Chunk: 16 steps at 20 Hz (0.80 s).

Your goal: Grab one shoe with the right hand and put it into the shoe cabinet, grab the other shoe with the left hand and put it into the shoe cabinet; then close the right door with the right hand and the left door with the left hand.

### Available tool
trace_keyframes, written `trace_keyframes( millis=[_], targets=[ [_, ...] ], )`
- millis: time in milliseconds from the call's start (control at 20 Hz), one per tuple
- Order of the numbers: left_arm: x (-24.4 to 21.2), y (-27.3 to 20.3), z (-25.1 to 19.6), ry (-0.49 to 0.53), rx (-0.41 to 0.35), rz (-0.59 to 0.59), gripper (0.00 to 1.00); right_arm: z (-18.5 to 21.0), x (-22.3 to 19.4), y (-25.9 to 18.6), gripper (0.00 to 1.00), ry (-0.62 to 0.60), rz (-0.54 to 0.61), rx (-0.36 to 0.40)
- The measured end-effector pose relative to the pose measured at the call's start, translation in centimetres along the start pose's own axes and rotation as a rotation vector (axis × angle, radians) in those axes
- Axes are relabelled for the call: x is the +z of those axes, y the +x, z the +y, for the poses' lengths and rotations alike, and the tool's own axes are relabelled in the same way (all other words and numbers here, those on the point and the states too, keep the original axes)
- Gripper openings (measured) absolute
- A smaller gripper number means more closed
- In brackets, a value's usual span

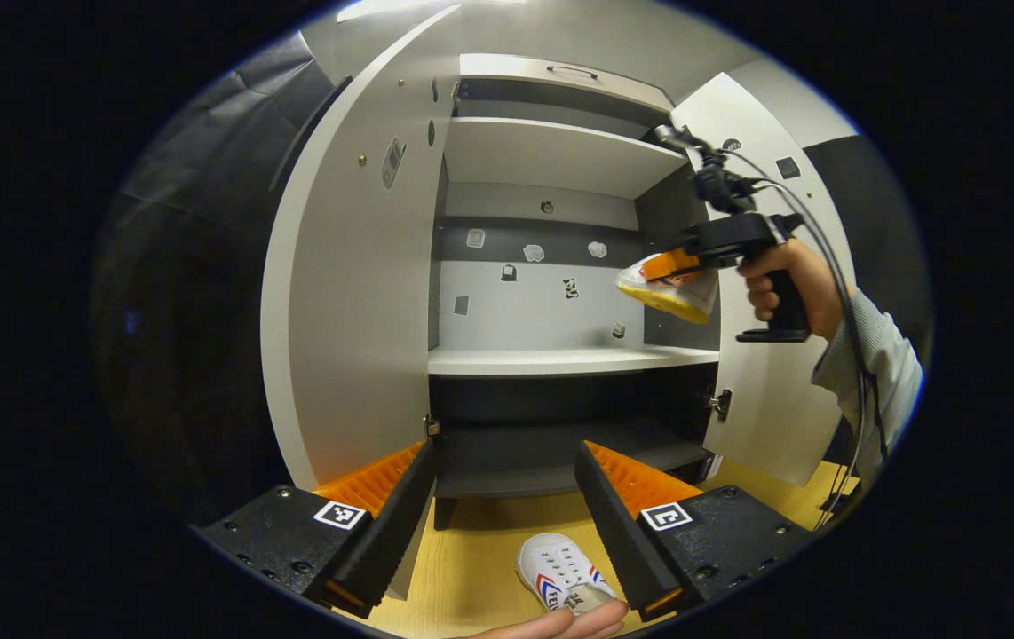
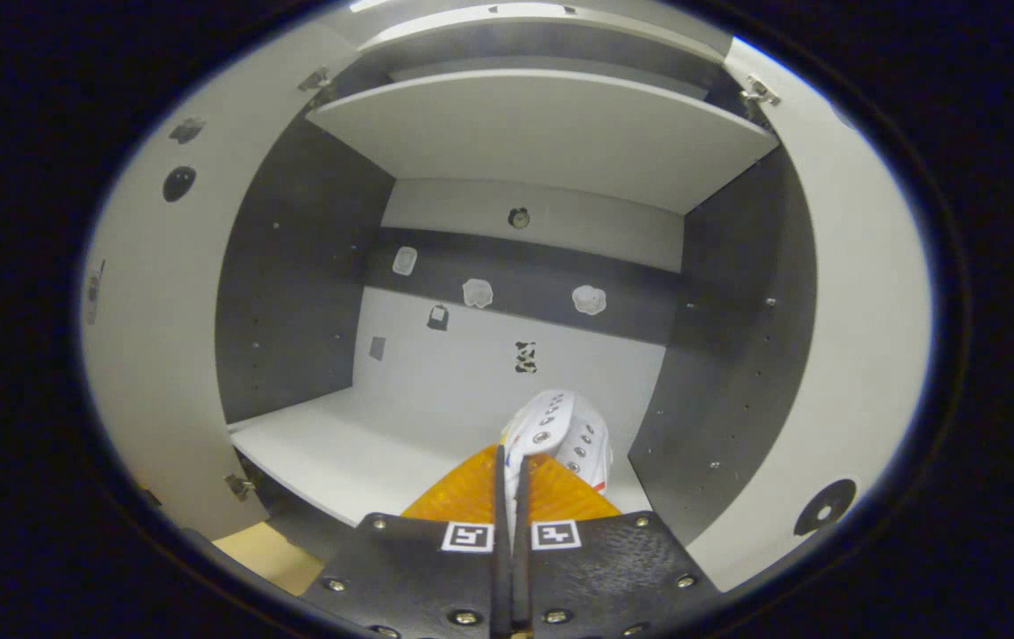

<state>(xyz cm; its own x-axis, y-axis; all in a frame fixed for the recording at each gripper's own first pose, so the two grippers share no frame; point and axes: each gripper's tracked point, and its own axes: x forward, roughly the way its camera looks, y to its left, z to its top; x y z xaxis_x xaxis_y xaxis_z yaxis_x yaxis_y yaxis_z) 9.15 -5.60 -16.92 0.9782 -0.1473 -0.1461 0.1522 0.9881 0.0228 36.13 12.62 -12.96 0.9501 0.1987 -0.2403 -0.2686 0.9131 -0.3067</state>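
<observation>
In the left gripper view the shoe cabinet point(image 1: 560, 359) stands ahead with both doors swung wide. My left gripper point(image 1: 507, 493) is open, low in front of the bottom shelf. A white shoe point(image 1: 560, 568) with red and blue stripes lies on the wooden floor between and below its fingers. Farther off, a hand holds my right gripper point(image 1: 671, 266) shut on the other white shoe point(image 1: 671, 293), yellow sole showing, in the air near the right side of the middle compartment. In the right gripper view that shoe point(image 2: 560, 435) hangs from my right gripper point(image 2: 511, 470) above the white middle shelf point(image 2: 356, 448).
The left door point(image 1: 356, 293) and right door point(image 1: 773, 408) stick out toward me on either side. An upper shelf point(image 1: 551, 155) roofs the middle compartment, and a dark bottom shelf point(image 1: 542, 457) lies below. A fingertip point(image 1: 560, 623) shows at the bottom edge of the left gripper view.
</observation>
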Motion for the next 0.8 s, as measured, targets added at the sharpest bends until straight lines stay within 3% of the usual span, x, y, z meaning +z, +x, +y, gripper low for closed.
trace_keyframes(
  millis=[400, 550, 650, 800],
  targets=[
    [1.0, -0.7, 0.5, -0.002, 0.01, -0.02, 0.95, -2.0, -4.2, 9.0, 0.02, -0.066, 0.12, -0.049],
    [1.5, -1.1, 0.5, 0.011, 0.022, -0.033, 0.95, -2.4, -6.0, 9.4, 0.05, -0.118, 0.16, -0.024],
    [1.9, -1.3, 0.6, 0.023, 0.033, -0.04, 0.95, -2.8, -5.2, 9.0, 0.09, -0.131, 0.118, -0.032],
    [2.3, -1.2, 0.7, 0.043, 0.049, -0.05, 0.95, -2.8, -2.7, 6.4, 0.94, -0.108, 0.011, -0.061]
  ],
)
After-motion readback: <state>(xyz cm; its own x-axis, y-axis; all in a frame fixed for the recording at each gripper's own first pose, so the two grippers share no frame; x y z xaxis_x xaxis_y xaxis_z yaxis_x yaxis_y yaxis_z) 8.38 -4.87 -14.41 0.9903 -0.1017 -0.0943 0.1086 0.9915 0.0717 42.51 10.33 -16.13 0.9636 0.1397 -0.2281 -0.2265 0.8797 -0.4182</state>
